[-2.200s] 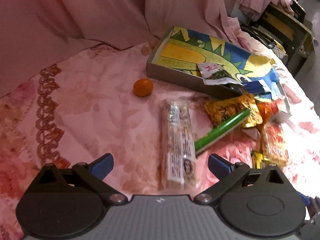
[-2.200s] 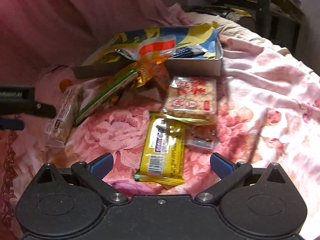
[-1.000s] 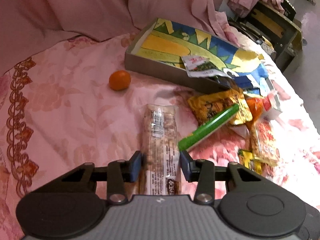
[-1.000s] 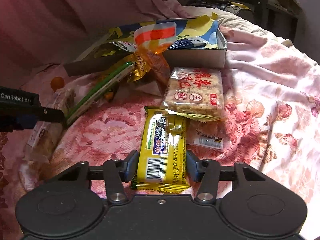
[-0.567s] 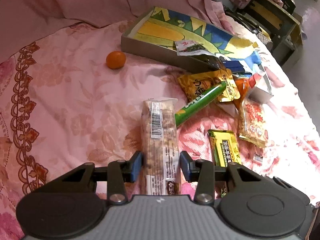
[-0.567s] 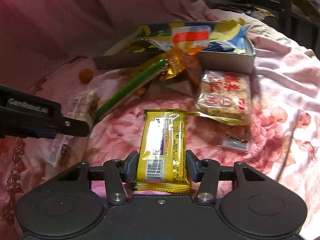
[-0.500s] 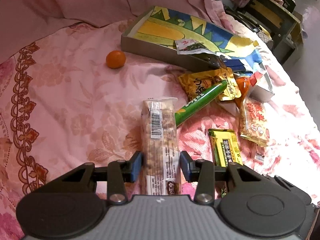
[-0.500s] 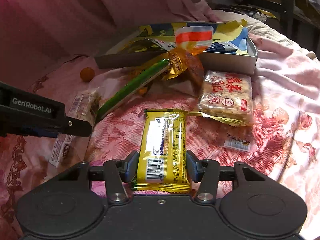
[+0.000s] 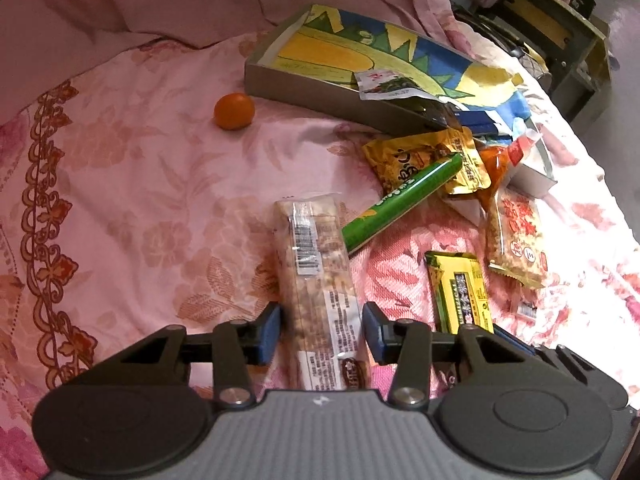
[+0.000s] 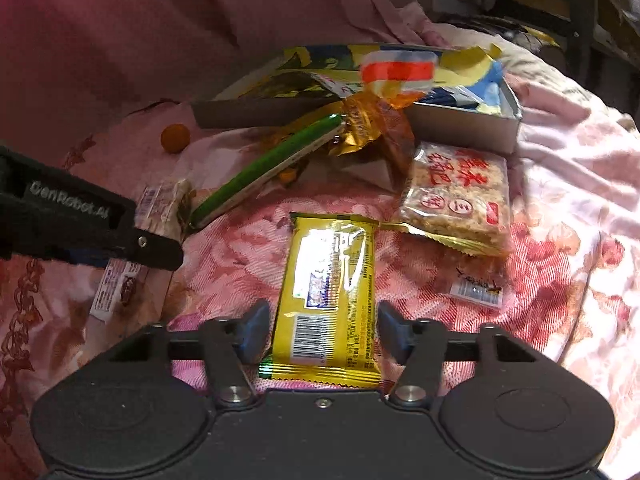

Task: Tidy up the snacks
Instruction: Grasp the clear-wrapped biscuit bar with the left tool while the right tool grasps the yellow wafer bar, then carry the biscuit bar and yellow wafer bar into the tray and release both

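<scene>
My left gripper (image 9: 320,332) is shut on a long clear-wrapped cereal bar (image 9: 316,280) and holds it above the pink floral cloth. My right gripper (image 10: 320,330) is shut on a yellow snack bar (image 10: 330,292), which also shows in the left wrist view (image 9: 458,290). The left gripper's body (image 10: 80,224) shows at the left of the right wrist view. A shallow box (image 9: 320,96) with a yellow, green and blue printed floor lies at the back, with packets at its right end.
A small orange (image 9: 234,111) lies left of the box. A green tube (image 9: 400,202), a gold packet (image 9: 412,160), an orange-red packet (image 9: 496,160) and a rice cracker pack (image 10: 456,196) lie before the box. Dark furniture (image 9: 560,36) stands far right.
Both grippers closed from open, the left on the cereal bar and the right on the yellow bar, and lifted them. In the last half second both views shifted only slightly.
</scene>
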Demonstrator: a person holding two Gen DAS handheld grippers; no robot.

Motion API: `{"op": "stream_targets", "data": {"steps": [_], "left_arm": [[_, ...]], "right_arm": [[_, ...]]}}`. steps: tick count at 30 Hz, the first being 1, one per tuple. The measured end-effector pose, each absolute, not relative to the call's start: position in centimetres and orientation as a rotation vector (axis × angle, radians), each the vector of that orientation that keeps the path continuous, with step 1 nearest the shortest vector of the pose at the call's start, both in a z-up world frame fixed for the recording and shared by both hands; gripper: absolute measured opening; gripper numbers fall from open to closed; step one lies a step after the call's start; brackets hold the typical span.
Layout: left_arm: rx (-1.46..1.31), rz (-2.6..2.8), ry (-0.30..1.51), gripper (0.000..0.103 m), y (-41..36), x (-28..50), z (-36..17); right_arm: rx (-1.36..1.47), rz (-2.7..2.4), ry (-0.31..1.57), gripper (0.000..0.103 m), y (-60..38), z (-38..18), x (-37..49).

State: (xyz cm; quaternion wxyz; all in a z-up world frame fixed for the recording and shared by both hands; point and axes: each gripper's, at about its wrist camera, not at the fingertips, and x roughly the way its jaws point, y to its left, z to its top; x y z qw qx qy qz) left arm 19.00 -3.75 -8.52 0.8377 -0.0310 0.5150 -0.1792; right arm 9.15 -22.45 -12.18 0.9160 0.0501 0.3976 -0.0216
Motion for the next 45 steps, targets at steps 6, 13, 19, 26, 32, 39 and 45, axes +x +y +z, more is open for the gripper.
{"op": "stream_targets", "data": {"steps": [6,13,19,26,32,39,45], "left_arm": [[-0.109,-0.397,1.085,0.046,-3.5,19.0,-8.0],[-0.135,-0.412,1.023,0.045,-3.3,18.3,-6.7],[-0.15,-0.395,1.005,0.044,-3.1,18.3,-6.4],[-0.171,-0.389,0.937,0.044,-2.6,18.0,-5.4],[-0.18,-0.395,0.875,0.044,-2.6,17.7,-4.8],[-0.201,-0.414,0.787,0.044,-2.5,17.4,-3.8],[-0.221,-0.442,0.717,0.044,-3.1,17.8,-2.6]], "right_arm": [[-0.093,-0.031,0.775,0.052,-20.4,-11.9,8.8],[-0.275,-0.043,0.715,0.052,-18.9,-11.7,8.2],[-0.39,-0.059,0.666,0.052,-18.0,-11.6,7.7],[-0.462,-0.06,0.613,0.052,-17.4,-11.4,7.2],[-0.473,-0.084,0.56,0.052,-17.3,-10.6,6.9],[-0.437,-0.127,0.48,0.052,-18.3,-8.6,6.4],[-0.462,-0.126,0.401,0.052,-19.4,-5.9,6.5]]}}
